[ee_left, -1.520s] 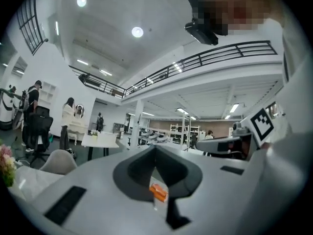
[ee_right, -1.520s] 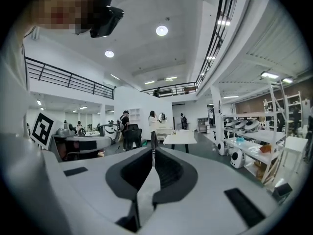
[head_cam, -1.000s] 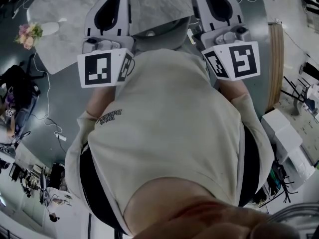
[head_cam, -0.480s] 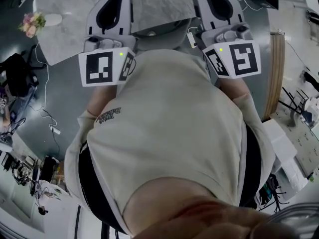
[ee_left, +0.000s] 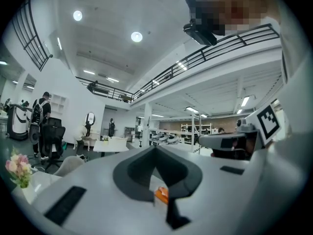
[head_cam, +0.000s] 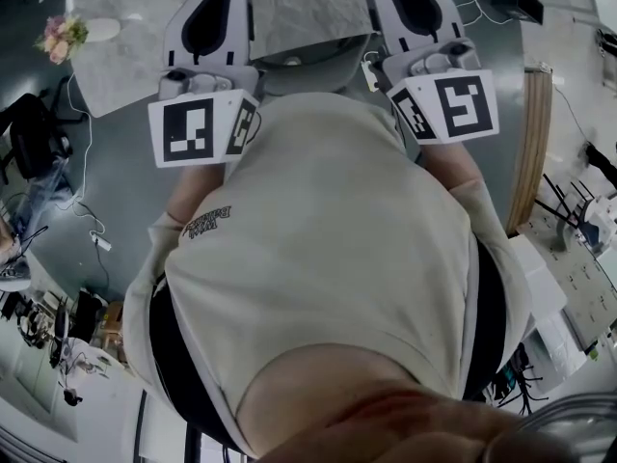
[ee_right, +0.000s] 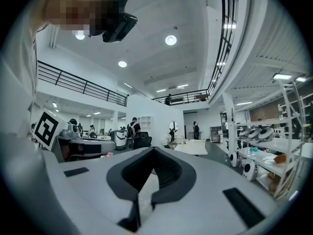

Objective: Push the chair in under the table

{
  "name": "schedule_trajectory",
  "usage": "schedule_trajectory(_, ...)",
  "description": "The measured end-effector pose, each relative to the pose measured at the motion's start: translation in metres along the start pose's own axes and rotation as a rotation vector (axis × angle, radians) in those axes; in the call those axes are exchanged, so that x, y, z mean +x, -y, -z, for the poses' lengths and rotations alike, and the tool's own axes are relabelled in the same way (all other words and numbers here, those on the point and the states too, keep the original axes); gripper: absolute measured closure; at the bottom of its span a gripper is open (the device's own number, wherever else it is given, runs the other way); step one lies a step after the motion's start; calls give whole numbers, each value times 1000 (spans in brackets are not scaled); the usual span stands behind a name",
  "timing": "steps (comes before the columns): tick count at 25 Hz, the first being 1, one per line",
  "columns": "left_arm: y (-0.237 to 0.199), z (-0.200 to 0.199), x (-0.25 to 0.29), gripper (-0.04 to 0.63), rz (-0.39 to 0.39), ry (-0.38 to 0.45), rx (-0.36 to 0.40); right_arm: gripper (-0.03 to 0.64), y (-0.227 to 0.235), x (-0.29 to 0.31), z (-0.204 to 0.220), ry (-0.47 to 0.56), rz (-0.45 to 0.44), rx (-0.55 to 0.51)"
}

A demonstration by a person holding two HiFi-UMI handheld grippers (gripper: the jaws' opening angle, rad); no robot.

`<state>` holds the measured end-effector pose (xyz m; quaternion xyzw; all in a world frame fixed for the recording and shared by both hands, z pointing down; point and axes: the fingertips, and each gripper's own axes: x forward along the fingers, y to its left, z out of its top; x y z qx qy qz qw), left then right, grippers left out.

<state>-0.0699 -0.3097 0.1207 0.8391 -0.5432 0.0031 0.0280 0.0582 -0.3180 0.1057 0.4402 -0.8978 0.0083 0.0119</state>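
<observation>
While my left gripper (ee_left: 155,151) and right gripper (ee_right: 153,151) are clenched empty, the grey rounded chair (head_cam: 308,66) looks mostly tucked under the pale marble tabletop (head_cam: 299,8).

the person's torso (head_cam: 328,258) hides most of the chair (head_cam: 310,68); the table (head_cam: 299,8) is cropped.

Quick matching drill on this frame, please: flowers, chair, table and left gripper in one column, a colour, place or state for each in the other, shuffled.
1 flowers
2 chair
3 table
4 left gripper

A jaws shut
B pale marbled top
C grey, between left gripper and right gripper
D pink, upper left of the head view

Pairs: 1-D, 2-C, 3-B, 4-A
</observation>
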Motion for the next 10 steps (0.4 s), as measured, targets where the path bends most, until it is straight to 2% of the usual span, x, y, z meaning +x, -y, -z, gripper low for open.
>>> schedule_trajectory(10, 9, -9, 10, 584, -8, -5, 7, 607, 9, 1, -9, 8, -22, 12)
